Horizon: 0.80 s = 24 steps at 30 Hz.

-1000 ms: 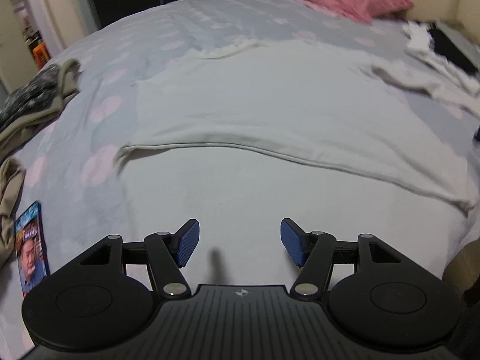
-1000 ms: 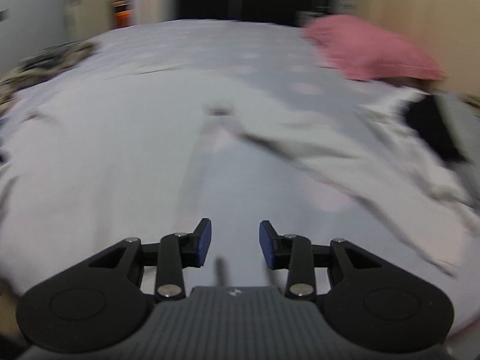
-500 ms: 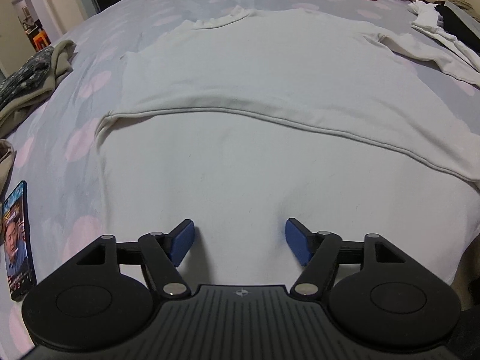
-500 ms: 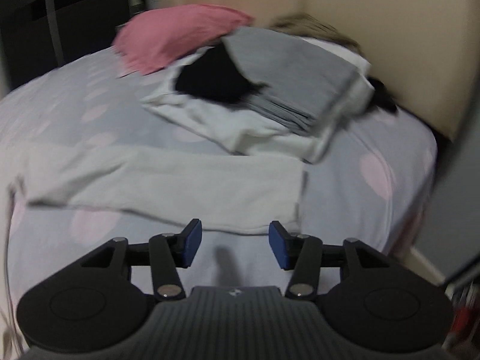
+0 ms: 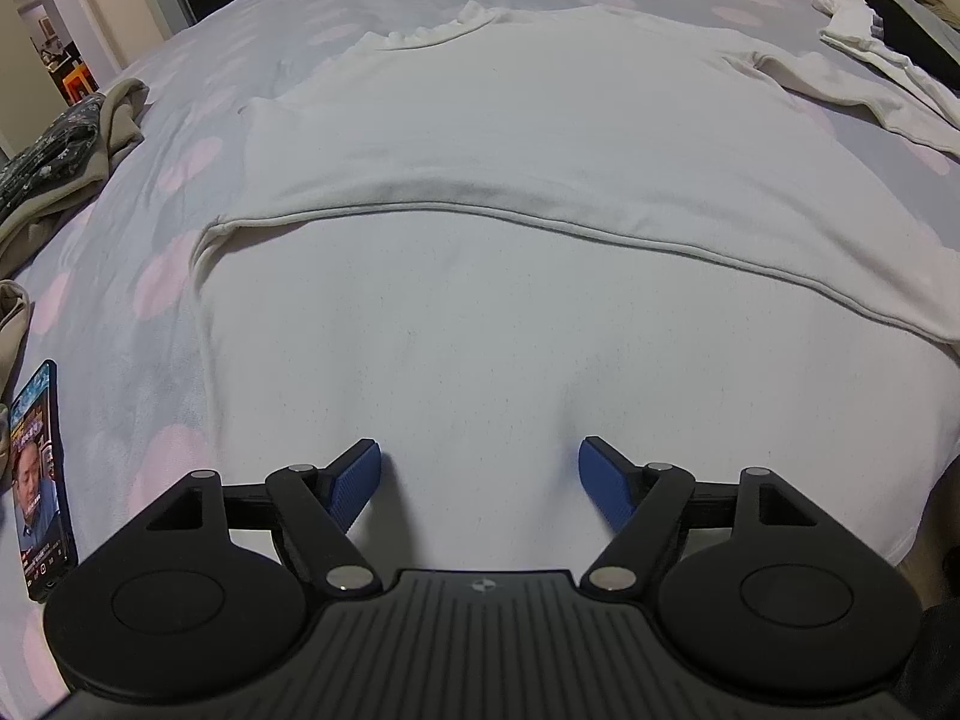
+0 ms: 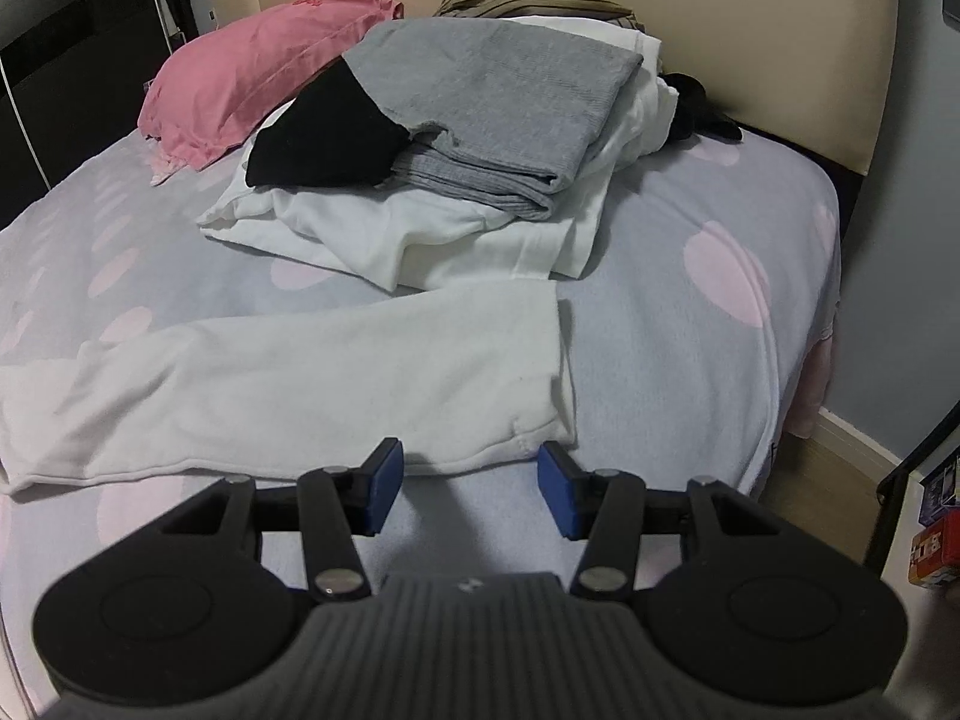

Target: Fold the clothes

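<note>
A white long-sleeved sweater [image 5: 510, 138] lies flat on the bed, its lower half folded up so a hem line crosses the middle. My left gripper [image 5: 480, 450] hovers low over the near part of the sweater; its jaws are opening, with only flat cloth beneath them and nothing gripped. In the right wrist view the sweater's sleeve [image 6: 300, 384] stretches across the sheet, ending in a cuff [image 6: 540, 360]. My right gripper [image 6: 469, 453] stands open just short of the sleeve's near edge by the cuff, pads apart from the cloth.
A pile of folded grey, black and white clothes [image 6: 480, 102] lies just behind the sleeve, with a pink pillow [image 6: 252, 72] beyond. The bed's corner [image 6: 804, 300] drops off on the right. A phone [image 5: 39, 474] and crumpled clothes [image 5: 66, 150] lie left of the sweater.
The right gripper swung from the sweater's body to the sleeve end near the bed's corner, and its jaws widened. The left gripper's jaws spread wider over the sweater.
</note>
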Available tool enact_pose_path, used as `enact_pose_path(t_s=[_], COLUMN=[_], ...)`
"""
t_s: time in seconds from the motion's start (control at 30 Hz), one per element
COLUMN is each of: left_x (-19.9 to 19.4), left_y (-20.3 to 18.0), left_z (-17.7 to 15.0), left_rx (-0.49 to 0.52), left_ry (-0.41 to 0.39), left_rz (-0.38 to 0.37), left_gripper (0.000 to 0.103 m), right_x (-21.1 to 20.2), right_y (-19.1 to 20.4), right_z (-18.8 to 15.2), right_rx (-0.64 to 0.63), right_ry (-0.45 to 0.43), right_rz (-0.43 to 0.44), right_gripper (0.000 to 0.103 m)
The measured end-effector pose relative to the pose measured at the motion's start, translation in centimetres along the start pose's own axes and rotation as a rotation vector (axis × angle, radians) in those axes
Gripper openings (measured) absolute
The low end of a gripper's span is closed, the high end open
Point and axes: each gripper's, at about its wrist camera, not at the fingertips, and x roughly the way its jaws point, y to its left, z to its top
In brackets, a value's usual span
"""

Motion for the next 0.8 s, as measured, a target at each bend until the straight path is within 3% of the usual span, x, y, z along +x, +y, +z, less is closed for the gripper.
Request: enact_pose_path(t_s=[0.3, 0.43, 0.6, 0.7, 0.8], left_x=[0.1, 0.1, 0.1, 0.2, 0.2], left_y=[0.0, -0.1, 0.0, 0.1, 0.0], left_z=[-0.1, -0.2, -0.3, -0.3, -0.3], left_rx=[0.000, 0.003, 0.002, 0.000, 0.002], left_ry=[-0.004, -0.006, -0.008, -0.010, -0.011], left_rz=[0.002, 0.006, 0.006, 0.005, 0.007], left_gripper=[0.072, 0.073, 0.073, 0.073, 0.074], right_x=[0.1, -0.1, -0.1, -0.7, 0.0], right_y=[-0.3, -0.9, -1.5, -1.9, -2.2], right_z=[-0.2, -0.3, -0.2, -0.2, -0.3], right_rx=[0.043, 0.126, 0.175, 0.195, 0.201], right_ry=[-0.022, -0.046, -0.070, -0.106, -0.060], right_rz=[-0.021, -0.005, -0.028, -0.066, -0.038], right_gripper=[0.055, 0.054, 0.041, 0.041, 0.041])
